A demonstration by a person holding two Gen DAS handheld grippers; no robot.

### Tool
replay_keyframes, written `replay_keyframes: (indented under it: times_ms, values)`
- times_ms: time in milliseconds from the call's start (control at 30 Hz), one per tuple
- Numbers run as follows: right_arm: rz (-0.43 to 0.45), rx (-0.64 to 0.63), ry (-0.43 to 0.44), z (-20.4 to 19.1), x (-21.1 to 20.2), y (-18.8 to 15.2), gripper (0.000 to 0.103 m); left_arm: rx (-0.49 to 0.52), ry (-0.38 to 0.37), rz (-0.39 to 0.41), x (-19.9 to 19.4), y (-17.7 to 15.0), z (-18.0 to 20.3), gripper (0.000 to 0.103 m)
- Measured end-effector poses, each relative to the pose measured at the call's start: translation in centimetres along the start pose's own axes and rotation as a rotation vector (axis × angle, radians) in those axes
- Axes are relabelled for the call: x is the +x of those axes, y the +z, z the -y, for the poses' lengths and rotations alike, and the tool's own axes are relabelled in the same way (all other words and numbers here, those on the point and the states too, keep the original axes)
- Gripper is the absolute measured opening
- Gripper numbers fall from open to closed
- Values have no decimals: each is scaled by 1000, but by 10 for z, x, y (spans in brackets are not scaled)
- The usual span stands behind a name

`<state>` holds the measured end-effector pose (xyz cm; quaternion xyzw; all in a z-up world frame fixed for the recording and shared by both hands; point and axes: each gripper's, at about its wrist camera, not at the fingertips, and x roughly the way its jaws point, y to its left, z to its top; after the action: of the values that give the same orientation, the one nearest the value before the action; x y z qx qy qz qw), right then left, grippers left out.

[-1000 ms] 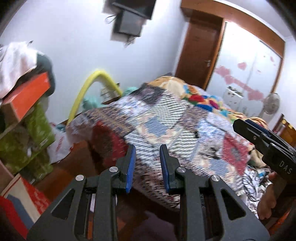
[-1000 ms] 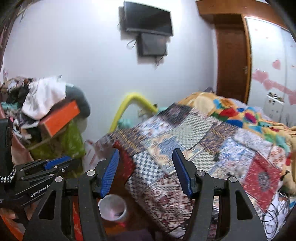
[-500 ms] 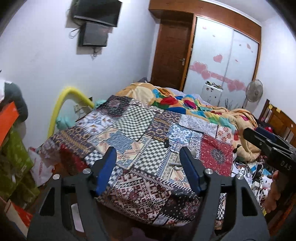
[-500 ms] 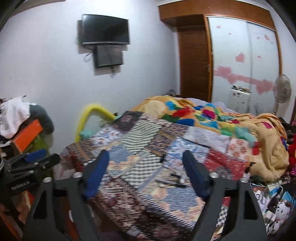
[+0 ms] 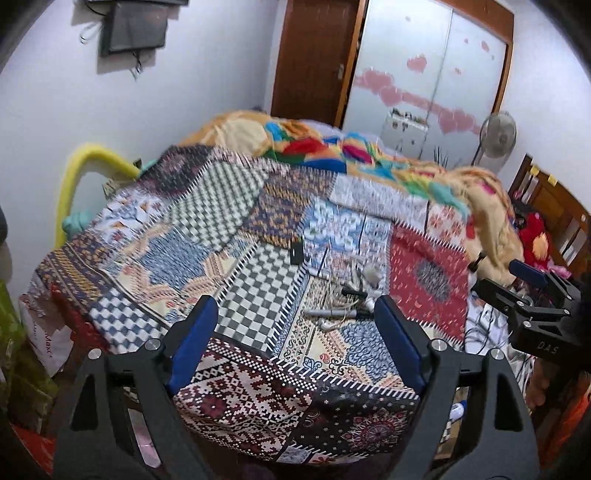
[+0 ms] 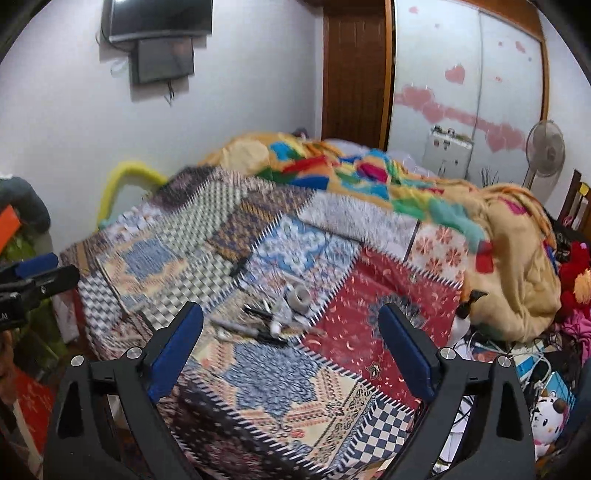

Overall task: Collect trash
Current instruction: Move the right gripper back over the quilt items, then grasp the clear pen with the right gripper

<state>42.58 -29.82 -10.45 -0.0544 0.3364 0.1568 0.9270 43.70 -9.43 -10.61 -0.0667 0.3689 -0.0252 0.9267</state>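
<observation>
Patchwork bedspread (image 5: 236, 229) now fills both views, left tongs (image 5: 291, 343) and right tongs (image 6: 291, 349) opening wider, empty.

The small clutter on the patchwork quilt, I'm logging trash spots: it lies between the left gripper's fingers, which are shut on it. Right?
Not quite. The left gripper is opening and grips nothing; the clutter lies on the patchwork quilt beyond its fingers, per the left wrist view.

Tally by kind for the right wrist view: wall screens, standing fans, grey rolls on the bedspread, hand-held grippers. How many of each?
Wall screens: 2 (large, small)
Standing fan: 1
Grey roll: 1
Hand-held grippers: 2 (left, right; jaws opening, nothing between them)
Total: 6
</observation>
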Motion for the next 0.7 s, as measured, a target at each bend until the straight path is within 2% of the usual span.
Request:
replay_keyframes:
  times_ms: [133,333,400,467,567,700]
  values:
    - [-91,-10,18,15,48,-8,95,13,-12,-66,46,-4,2,86]
    - [-230,12,99,29,119,-18,94,8,-25,-186,121,-14,-3,86]
    - [-264,-6,115,31,141,-19,89,15,-37,-214,141,-17,-3,86]
    - [-288,-23,123,32,156,-19,76,17,-54,-243,161,-19,-3,86]
    - [-352,-44,169,34,182,-21,62,15,-99,-278,185,-19,-2,86]
    - [-372,-41,244,37,195,-22,50,31,-158,-284,206,-15,7,80]
